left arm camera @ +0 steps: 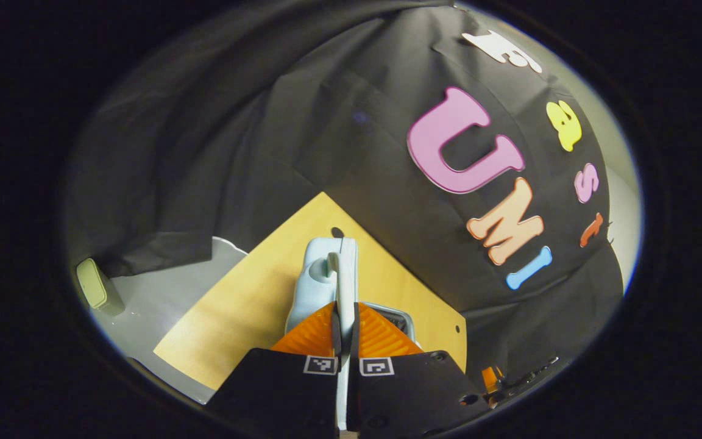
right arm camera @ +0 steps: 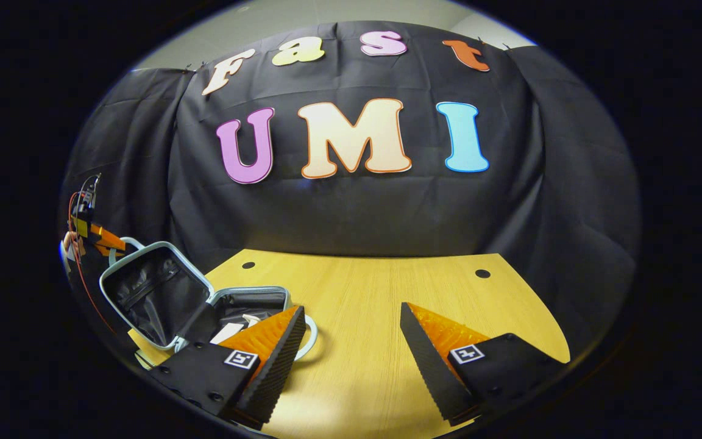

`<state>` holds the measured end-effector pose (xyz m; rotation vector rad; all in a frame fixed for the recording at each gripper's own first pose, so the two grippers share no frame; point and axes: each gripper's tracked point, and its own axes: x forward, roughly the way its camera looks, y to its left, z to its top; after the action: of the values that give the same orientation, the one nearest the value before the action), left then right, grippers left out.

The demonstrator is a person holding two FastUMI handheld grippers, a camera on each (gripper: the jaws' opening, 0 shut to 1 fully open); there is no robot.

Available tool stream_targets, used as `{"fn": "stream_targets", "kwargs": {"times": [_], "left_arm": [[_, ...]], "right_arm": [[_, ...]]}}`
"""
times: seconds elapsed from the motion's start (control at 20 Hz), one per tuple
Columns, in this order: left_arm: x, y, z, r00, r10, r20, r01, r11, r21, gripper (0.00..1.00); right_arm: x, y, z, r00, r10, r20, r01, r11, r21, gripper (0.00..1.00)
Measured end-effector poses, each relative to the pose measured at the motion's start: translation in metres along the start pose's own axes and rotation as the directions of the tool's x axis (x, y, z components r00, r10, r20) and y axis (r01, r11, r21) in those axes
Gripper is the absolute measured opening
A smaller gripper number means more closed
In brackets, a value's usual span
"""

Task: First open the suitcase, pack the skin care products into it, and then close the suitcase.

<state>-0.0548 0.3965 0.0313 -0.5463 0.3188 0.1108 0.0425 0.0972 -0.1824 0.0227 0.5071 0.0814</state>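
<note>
My left tongs clamped on thin edge of suitcase lid, both fingers pressing it, lid raised on end ahead of me. My right tongs spread wide, holding nothing, low over bare wooden table. Suitcase lies open at table's left edge, dark lining showing, pale items inside base, partly hidden behind my right tongs' left finger. Black cloth wall behind table. Small pale box on grey floor beyond table corner.
</note>
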Motion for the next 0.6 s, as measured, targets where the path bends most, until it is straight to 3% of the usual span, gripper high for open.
{"fn": "stream_targets", "kwargs": {"times": [0.25,0.6], "left_arm": [[0.016,-0.065,-0.015,0.999,-0.037,-0.034,0.04,0.996,0.081,0.0],[0.059,-0.169,-0.065,0.974,-0.166,-0.156,0.186,0.975,0.124,0.0]], "right_arm": [[-0.008,-0.033,-0.002,1.0,-0.014,0.004,0.014,1.0,0.022,0.98],[-0.024,-0.076,-0.004,0.999,-0.042,0.008,0.041,0.998,0.04,0.98]]}}
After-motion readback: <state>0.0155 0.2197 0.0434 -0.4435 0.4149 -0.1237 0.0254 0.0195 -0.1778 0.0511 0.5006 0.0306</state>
